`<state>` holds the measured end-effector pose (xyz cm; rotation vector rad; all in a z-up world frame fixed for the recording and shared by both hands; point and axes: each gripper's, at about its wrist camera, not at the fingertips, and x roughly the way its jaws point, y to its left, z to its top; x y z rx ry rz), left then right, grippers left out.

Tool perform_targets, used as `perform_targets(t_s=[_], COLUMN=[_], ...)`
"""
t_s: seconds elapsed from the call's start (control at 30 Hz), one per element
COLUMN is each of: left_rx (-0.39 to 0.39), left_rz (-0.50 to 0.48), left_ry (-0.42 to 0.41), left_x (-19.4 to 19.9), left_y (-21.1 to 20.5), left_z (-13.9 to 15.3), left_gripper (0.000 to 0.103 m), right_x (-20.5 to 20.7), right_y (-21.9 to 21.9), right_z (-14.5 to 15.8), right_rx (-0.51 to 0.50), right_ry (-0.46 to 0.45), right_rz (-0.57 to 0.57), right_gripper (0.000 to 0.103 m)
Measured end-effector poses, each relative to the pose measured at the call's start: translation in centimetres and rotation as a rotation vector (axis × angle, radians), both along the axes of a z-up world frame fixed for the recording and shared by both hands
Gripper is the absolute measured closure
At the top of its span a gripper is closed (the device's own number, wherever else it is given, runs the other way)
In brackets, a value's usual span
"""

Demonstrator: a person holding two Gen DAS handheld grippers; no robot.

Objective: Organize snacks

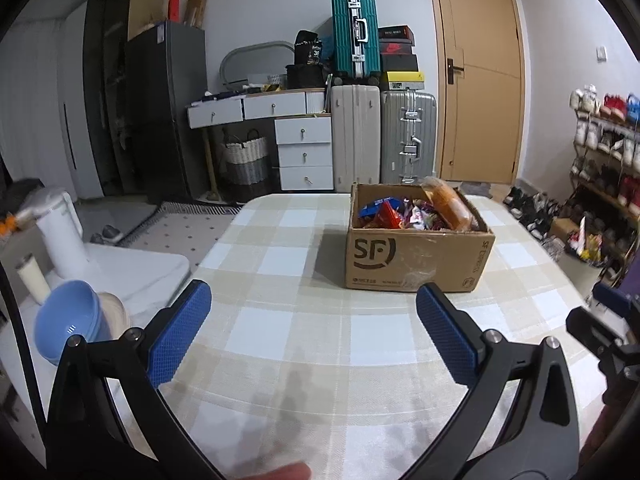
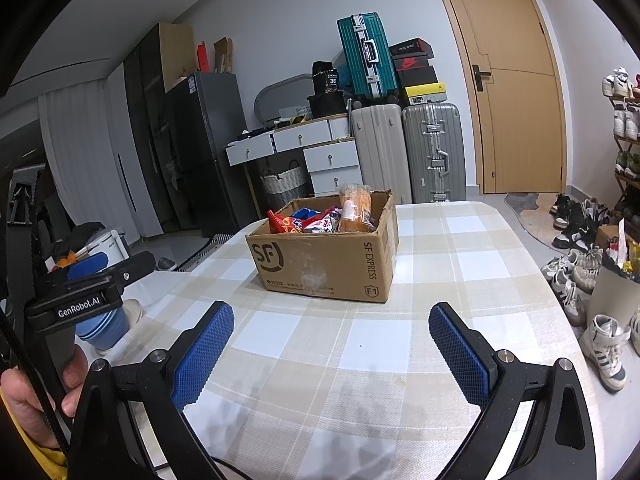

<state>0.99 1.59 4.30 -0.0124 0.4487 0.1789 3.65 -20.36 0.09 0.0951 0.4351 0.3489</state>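
Observation:
A brown cardboard box marked SF stands on the checked tablecloth, filled with several snack packets and an orange wrapped pack leaning at its right. In the right wrist view the same box sits ahead and slightly left, snack packets showing over its rim. My left gripper hovers open over the cloth, short of the box, nothing between its blue pads. My right gripper is likewise open and empty, in front of the box. The left gripper's body shows at the right view's left edge, held by a hand.
A stack of blue bowls and a white kettle stand on a low white surface left of the table. Suitcases, a drawer unit and a fridge lie beyond. Shoes and a shoe rack line the floor at right.

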Motion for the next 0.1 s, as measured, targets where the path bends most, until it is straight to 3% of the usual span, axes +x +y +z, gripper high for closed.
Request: perform_targets(t_s=[0.1], left_rx=[-0.051], left_rz=[-0.004], left_ry=[-0.002], left_x=[0.11], left_y=[1.04], left_z=[-0.15], left_gripper=[0.0], right_x=[0.03], right_y=[-0.02], right_z=[0.01], right_rx=[-0.002], right_ry=[-0.001], right_rz=[0.0], right_gripper=[0.003])
